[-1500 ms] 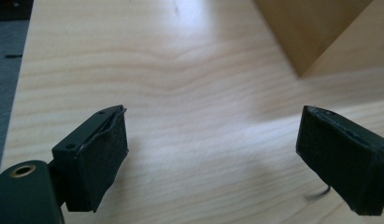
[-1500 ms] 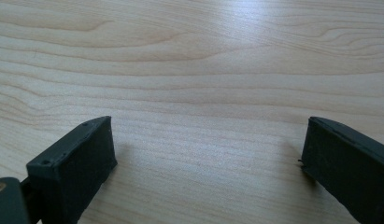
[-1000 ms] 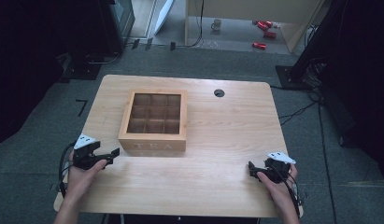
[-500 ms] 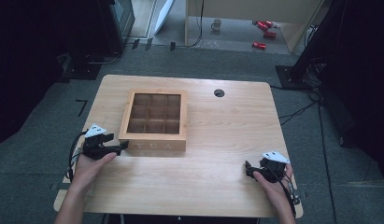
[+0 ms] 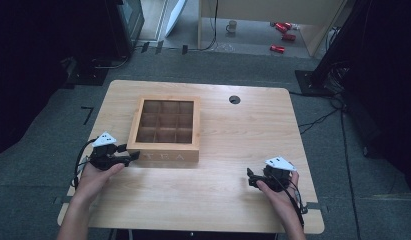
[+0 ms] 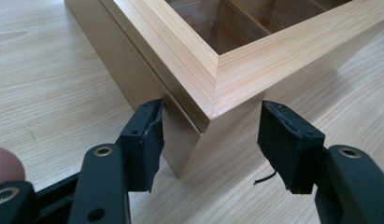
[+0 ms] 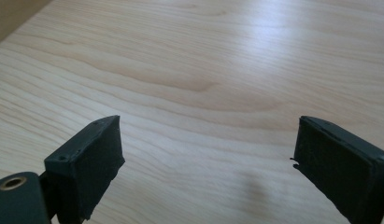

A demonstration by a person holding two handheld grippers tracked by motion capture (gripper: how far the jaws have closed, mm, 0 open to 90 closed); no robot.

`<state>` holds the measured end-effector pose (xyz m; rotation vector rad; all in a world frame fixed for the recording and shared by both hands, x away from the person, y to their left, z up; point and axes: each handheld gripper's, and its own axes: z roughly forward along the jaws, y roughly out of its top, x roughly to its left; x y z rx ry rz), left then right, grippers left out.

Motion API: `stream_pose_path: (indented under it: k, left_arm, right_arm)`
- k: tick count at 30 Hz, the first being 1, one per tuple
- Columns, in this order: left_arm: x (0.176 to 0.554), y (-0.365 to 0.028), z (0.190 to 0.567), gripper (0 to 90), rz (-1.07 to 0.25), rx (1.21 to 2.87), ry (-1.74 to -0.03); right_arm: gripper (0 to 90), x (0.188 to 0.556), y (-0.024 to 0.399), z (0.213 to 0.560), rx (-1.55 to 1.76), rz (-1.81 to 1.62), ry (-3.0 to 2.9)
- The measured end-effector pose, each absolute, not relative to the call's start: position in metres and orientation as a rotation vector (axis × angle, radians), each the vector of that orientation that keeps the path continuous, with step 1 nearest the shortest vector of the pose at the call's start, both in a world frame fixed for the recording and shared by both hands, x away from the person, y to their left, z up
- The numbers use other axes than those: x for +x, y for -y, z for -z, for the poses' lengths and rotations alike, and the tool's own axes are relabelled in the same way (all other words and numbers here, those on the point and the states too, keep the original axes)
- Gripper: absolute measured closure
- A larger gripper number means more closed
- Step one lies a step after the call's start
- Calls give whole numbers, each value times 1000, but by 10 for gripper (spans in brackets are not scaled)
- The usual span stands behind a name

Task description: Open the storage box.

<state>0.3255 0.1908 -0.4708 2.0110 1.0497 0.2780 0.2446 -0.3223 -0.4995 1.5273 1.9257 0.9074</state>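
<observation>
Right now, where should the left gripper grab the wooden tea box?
Probably at its near left corner, coming in level from the front left. The box has straight walls that meet there, and the left gripper already straddles that corner. Its fingers have been closing: one is at the left wall, the other still looks apart from the front wall.

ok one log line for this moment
left gripper: closing at tea box corner, left pad touching | right gripper: open, over table

Two black hand-held grippers (image 5: 128, 156) (image 5: 250, 179), foam-padded jaws, brass-rimmed screw holes, grey triangular top plates, trailing black cables.
</observation>
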Motion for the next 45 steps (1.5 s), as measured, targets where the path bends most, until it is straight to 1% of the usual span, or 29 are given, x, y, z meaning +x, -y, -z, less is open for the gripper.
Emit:
stream_pose_path:
  k: [3,8,13,15,17,18,24,29,37,45]
  left_arm:
    - [325,-194,469,480,-270,1994,-1051]
    - [325,-194,469,483,-269,1999,-1053]
    - [324,-193,468,486,-283,2002,-1049]
    - [323,-194,468,499,-301,2001,-1039]
    - [322,-194,468,503,-310,2002,-1033]
    - [322,-194,467,506,-313,2003,-1031]
    - [322,-193,466,507,-325,2005,-1029]
    - [321,-193,461,522,-329,1996,-1017]
    - [321,-192,456,522,-330,1991,-1013]
    - [320,-191,448,522,-349,1979,-1008]
  right_arm:
    - [79,250,310,495,1501,-920,-1946]
    - [79,260,287,490,1478,-966,-1977]
    - [79,267,269,484,1455,-1012,-1996]
    - [79,272,253,480,1421,-1038,-2016]
    - [80,273,249,479,1416,-1046,-2021]
    - [80,277,239,476,1395,-1057,-2037]
    - [80,284,216,469,1342,-1083,-2070]
    - [79,288,204,465,1311,-1095,-2086]
    - [80,294,183,462,1272,-1109,-2117]
    - [80,297,171,460,1243,-1120,-2128]
